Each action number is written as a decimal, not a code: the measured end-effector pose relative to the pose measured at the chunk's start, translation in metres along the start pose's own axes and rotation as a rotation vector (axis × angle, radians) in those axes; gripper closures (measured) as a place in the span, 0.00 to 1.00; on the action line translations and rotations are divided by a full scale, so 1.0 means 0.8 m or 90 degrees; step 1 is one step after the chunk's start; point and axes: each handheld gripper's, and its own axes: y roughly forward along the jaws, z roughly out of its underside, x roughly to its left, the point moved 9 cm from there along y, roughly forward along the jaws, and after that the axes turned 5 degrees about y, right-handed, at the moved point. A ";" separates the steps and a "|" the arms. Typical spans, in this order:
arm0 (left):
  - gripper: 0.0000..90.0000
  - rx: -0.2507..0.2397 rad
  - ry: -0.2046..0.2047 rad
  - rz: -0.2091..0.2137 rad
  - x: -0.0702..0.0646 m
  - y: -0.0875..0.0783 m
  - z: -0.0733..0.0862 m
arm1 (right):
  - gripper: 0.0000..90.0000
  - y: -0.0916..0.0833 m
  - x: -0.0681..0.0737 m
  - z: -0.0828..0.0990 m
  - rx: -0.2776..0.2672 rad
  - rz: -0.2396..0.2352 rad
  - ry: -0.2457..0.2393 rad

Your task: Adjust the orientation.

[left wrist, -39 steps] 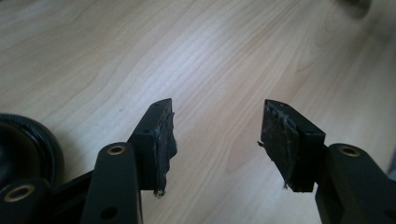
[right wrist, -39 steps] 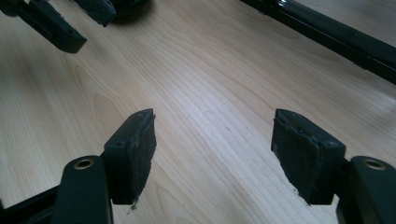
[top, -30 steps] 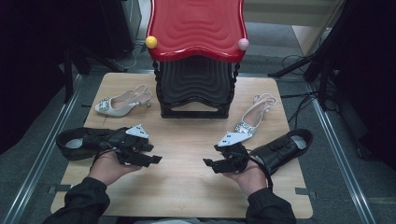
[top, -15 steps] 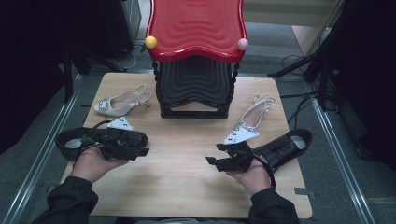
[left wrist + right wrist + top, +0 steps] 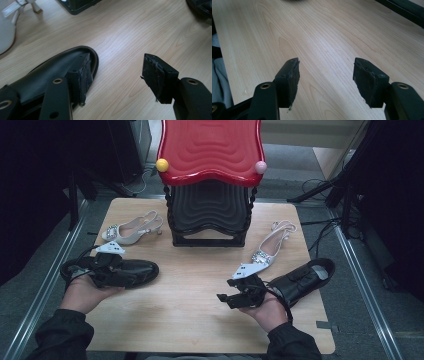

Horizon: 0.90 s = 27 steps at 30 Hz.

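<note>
black padded jaws spread wide on the left gripper (image 5: 115, 75), nothing clamped between them. in the left gripper view one pad (image 5: 83, 78) sits right over the toe of the glossy black leather shoe (image 5: 50, 72); whether it touches, i cannot tell. the other pad (image 5: 157, 75) hangs over bare wood. from the high view that left gripper (image 5: 107, 265) lies over the same black shoe (image 5: 132, 271) at the left edge of the pale wooden table (image 5: 200, 320), with the person's left hand (image 5: 85, 292) under it.

over to the right gripper (image 5: 325, 80): released as well, jaws well apart, only wood grain between the pads (image 5: 289, 80). in the high view the right gripper (image 5: 235, 295) rests low on the table in the right hand (image 5: 267, 310), just beside a second black leather shoe (image 5: 305, 277) at the right edge.

one silver jewelled slingback heel (image 5: 131, 229) lies behind the left gripper, another silver slingback heel (image 5: 272, 245) behind the right. between them stands a black ribbed shoe rack with a wavy red top shelf (image 5: 210, 150), lower tiers bare.
</note>
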 end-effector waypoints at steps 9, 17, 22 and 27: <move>0.46 -0.016 -0.025 -0.033 0.026 -0.027 0.009 | 0.42 -0.006 -0.006 -0.001 -0.015 0.012 0.002; 0.46 -0.015 -0.043 -0.053 0.038 -0.036 0.021 | 0.43 -0.004 -0.008 -0.004 -0.022 0.004 -0.007; 0.46 -0.016 -0.056 -0.075 0.052 -0.048 0.031 | 0.44 0.001 -0.006 -0.006 -0.013 -0.007 0.006; 0.46 -0.014 -0.074 -0.086 0.061 -0.058 0.042 | 0.43 0.006 -0.004 -0.010 -0.009 -0.008 -0.012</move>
